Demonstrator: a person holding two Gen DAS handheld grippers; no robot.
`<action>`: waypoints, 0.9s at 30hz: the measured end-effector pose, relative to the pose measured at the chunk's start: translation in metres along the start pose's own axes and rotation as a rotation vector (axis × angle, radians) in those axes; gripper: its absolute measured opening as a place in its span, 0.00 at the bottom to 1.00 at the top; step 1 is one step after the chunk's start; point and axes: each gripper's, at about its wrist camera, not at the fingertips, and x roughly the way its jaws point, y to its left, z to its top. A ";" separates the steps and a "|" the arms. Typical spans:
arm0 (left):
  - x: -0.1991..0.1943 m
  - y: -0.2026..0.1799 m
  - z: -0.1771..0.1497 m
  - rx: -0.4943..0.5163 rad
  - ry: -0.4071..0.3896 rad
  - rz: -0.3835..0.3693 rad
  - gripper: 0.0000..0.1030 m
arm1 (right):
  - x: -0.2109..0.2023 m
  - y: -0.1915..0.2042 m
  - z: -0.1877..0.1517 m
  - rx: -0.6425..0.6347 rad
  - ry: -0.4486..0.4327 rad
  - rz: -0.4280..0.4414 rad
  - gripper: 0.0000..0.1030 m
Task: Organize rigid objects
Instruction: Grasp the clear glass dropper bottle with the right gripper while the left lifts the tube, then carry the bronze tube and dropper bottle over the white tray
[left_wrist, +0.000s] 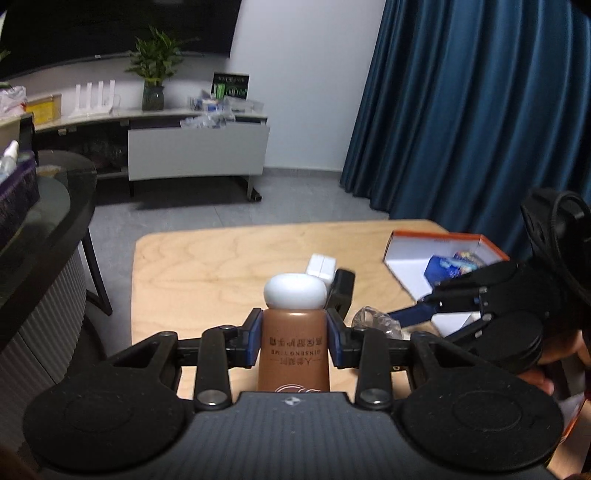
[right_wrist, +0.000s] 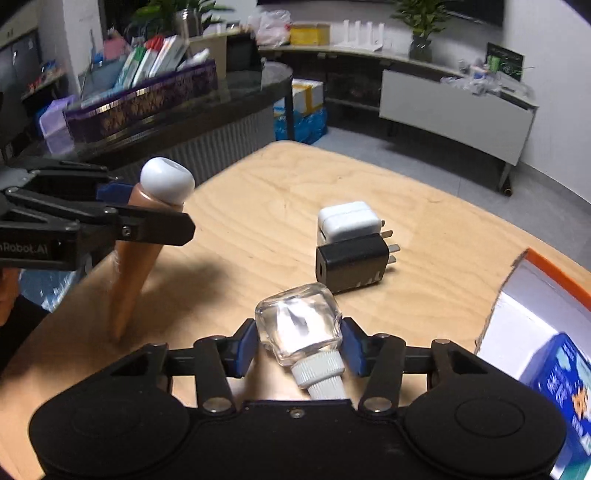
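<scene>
My left gripper (left_wrist: 294, 338) is shut on a brown bottle (left_wrist: 293, 350) with a white rounded cap, held above the wooden table (left_wrist: 221, 266). The bottle also shows in the right wrist view (right_wrist: 138, 254), tilted. My right gripper (right_wrist: 298, 341) is shut on a clear square glass bottle (right_wrist: 299, 325) with a white ribbed cap, also seen in the left wrist view (left_wrist: 376, 321). A white charger (right_wrist: 347, 221) and a black charger (right_wrist: 352, 266) lie together mid-table. An open orange-edged box (left_wrist: 439, 254) holds a blue carton (left_wrist: 443, 269) at the right.
A dark glass-topped counter (right_wrist: 236, 88) with a purple tray of books stands left of the table. A grey cabinet (left_wrist: 197, 151) with a potted plant (left_wrist: 153, 70) stands at the far wall. A blue curtain (left_wrist: 480, 110) hangs at the right.
</scene>
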 end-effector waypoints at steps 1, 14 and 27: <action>-0.003 -0.003 0.001 -0.003 -0.011 0.003 0.35 | -0.006 0.001 0.000 0.013 -0.017 -0.007 0.57; -0.038 -0.066 0.015 0.024 -0.107 0.011 0.35 | -0.105 -0.005 -0.022 0.154 -0.190 -0.155 0.57; -0.046 -0.162 0.019 0.103 -0.129 -0.080 0.35 | -0.223 -0.045 -0.086 0.322 -0.327 -0.377 0.57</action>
